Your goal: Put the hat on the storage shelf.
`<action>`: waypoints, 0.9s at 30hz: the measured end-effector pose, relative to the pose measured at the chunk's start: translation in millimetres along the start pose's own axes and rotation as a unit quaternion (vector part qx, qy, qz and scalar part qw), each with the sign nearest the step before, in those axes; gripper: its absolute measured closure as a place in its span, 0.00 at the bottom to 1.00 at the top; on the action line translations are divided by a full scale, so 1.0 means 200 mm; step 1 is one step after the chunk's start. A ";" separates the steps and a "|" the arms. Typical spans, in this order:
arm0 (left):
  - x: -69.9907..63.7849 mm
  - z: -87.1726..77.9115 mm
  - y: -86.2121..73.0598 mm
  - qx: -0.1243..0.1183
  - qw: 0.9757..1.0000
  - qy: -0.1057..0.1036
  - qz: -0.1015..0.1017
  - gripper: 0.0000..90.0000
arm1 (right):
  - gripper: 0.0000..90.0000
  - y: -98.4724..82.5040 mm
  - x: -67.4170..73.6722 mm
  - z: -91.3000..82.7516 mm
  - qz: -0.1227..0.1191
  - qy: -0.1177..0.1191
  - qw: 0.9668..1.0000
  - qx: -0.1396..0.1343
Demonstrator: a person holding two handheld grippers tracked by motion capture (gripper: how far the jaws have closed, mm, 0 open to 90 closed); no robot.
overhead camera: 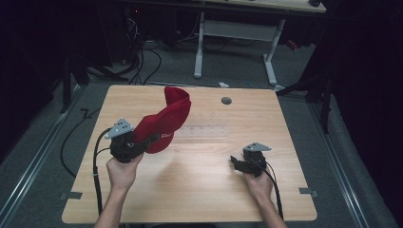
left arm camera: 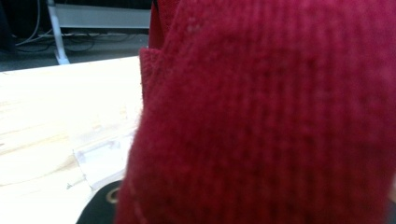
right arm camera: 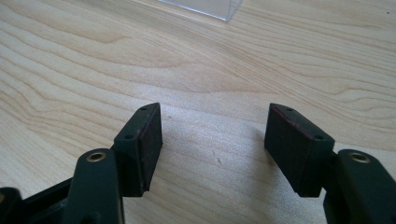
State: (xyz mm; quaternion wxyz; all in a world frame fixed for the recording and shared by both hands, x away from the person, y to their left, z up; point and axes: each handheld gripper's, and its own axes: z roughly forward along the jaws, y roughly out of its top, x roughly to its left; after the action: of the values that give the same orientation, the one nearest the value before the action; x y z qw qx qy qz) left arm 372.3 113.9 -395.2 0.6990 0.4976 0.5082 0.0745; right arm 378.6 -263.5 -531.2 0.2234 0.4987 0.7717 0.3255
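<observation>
Left gripper (overhead camera: 151,140): clamped on the red cap (overhead camera: 166,122), holding it up off the table (overhead camera: 199,190), left of centre.
Right gripper (right arm camera: 214,135): jaws wide apart, nothing between them, low over bare wood.
Clear box (overhead camera: 202,131): mid-table beside the cap; contents cannot be told.

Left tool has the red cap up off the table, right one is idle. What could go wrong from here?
1. The left tool seems to grip the red corduroy baseball cap by one edge, so the cloth could slip free.
2. The cap hangs over the clear plastic box on the wooden table; lowering blind may knock it.
3. The right tool is open, too far off to help.
</observation>
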 end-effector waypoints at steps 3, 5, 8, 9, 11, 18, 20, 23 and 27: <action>0.00 0.00 0.03 -0.002 1.000 0.006 0.005 0.94 | 0.41 0.00 0.00 0.00 0.000 0.001 1.000 0.000; 0.00 0.01 0.05 -0.004 1.000 0.006 0.001 0.94 | 0.40 0.00 0.00 0.00 -0.001 0.001 1.000 0.000; 0.00 0.03 0.07 -0.008 1.000 0.010 0.004 0.94 | 0.40 0.00 0.00 0.00 -0.001 0.001 1.000 0.001; 0.00 0.04 0.08 -0.009 1.000 0.012 0.005 0.94 | 0.40 0.00 0.00 0.00 -0.001 0.001 1.000 0.001; 0.01 0.05 0.09 -0.013 1.000 0.015 0.005 0.94 | 0.40 0.00 0.00 0.00 -0.001 0.001 1.000 0.001; 0.06 0.11 0.15 -0.025 0.999 0.030 0.003 0.94 | 0.40 0.00 0.00 0.00 -0.001 0.002 1.000 0.001; 0.07 0.12 0.17 -0.030 0.999 0.033 0.003 0.94 | 0.39 0.00 0.00 0.00 -0.001 0.001 1.000 0.001; 0.08 0.15 0.19 -0.038 0.999 0.038 0.004 0.94 | 0.39 0.00 0.00 0.00 -0.001 0.001 1.000 0.001; 0.09 0.18 0.21 -0.040 0.998 0.040 0.001 0.94 | 0.39 0.00 0.01 0.00 0.001 0.001 1.000 0.001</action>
State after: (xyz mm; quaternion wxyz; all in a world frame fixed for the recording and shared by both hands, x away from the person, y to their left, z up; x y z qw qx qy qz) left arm 426.8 123.4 -375.0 0.6973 0.4667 0.5317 0.1154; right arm 377.9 -262.7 -531.2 0.2216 0.4994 0.7718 0.3253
